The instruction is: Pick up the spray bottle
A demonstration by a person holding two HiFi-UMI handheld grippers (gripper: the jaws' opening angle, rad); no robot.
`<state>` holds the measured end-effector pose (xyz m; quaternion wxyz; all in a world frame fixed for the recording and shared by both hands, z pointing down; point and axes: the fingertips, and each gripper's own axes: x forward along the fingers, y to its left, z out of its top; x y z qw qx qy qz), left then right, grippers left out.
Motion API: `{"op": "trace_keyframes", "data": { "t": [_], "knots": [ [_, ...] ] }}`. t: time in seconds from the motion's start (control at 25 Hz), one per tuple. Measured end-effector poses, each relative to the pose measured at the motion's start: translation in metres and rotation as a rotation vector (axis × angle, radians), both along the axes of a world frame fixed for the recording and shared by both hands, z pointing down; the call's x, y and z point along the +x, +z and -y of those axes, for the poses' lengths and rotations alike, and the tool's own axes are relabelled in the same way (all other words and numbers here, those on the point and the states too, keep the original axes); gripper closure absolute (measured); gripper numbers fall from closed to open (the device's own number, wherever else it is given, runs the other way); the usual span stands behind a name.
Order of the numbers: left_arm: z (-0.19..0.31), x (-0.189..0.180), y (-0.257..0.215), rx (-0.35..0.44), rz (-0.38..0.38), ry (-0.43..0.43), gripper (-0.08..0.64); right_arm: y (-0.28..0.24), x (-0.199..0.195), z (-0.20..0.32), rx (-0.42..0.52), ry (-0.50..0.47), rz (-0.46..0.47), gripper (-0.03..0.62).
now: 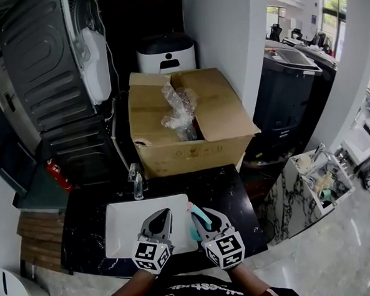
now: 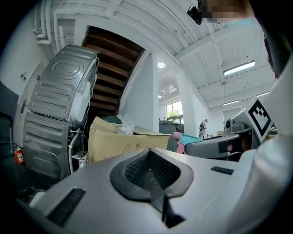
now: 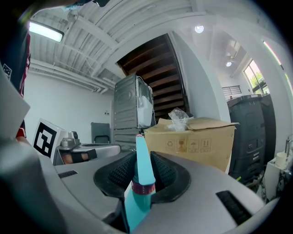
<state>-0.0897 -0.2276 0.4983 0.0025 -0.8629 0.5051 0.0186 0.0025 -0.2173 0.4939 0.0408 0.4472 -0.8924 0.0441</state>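
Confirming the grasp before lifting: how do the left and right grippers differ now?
The right gripper is shut on the teal spray bottle; the left gripper is shut with nothing between its jaws. The left gripper hangs over the white sink, the right gripper over its right edge. Both point toward the cardboard box.

Lower body of spray bottle [image 3: 139, 183] hidden between jaws of right gripper [image 3: 143, 170], base cut off by bottom edge. In head view, bottle mostly covered by that gripper. Near part of sink [image 1: 124, 232] hidden under left gripper [image 1: 160, 217] and right gripper. Inside of cardboard box [image 1: 191, 150] hidden below crumpled plastic [image 1: 178, 110]; box print too small to read. Things in rack [image 1: 309, 186] too small to tell. Forearms [image 1: 128, 290] cut off at bottom edge.
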Motion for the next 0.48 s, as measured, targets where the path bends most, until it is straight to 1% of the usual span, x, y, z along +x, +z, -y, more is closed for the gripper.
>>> {"op": "trace_keyframes", "data": {
  "t": [0.48],
  "knots": [
    [-0.0029, 0.004, -0.0027, 0.004, 0.002, 0.016, 0.545, -0.0039, 0.0026, -0.0049, 0.011, 0.008, 0.009, 0.468]
  ]
}}
